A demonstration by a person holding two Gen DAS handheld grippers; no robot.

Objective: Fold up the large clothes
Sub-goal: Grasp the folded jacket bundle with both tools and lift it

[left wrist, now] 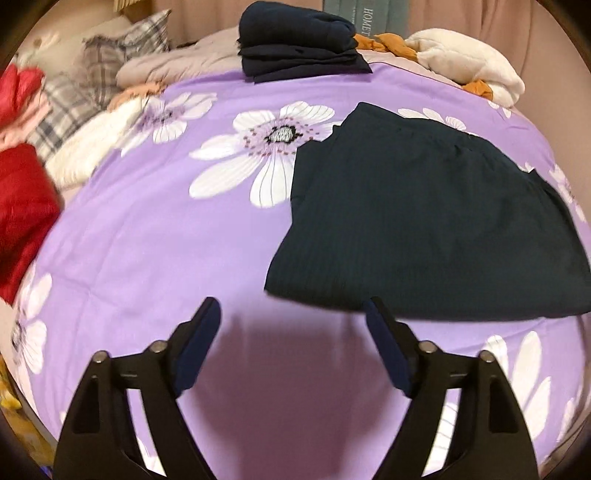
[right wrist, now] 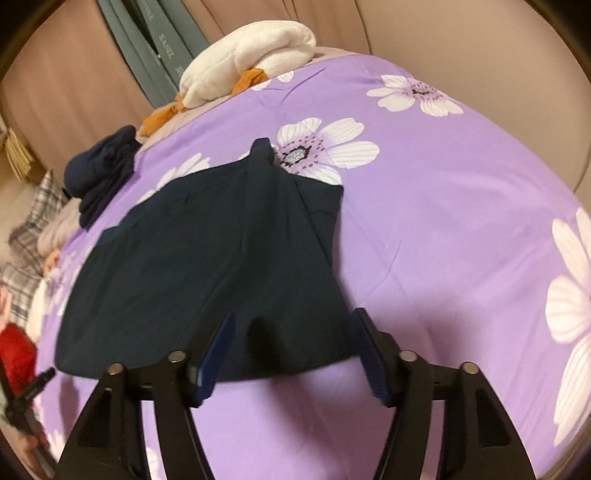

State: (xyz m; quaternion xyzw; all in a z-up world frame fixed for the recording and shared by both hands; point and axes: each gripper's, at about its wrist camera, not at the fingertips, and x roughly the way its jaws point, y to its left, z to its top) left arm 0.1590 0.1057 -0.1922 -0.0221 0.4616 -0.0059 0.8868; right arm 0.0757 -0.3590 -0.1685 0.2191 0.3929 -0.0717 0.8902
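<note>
White capital letters run down a grey-green hanging banner (left wrist: 373,14) behind the bed: the left wrist view shows "HOMET", cut off at the frame's top. In the right wrist view the same banner (right wrist: 166,48) reads roughly "HANEL"; smaller lettering beside it is illegible.

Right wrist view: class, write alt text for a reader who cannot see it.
The open right gripper hovers at the near edge of a dark garment lying on a purple flowered bedspread. Folded dark clothes and a white plush toy sit beyond.

red clothing (left wrist: 22,206) blurred and edge-cut, curtain lettering (right wrist: 166,48) partly unreadable
</note>
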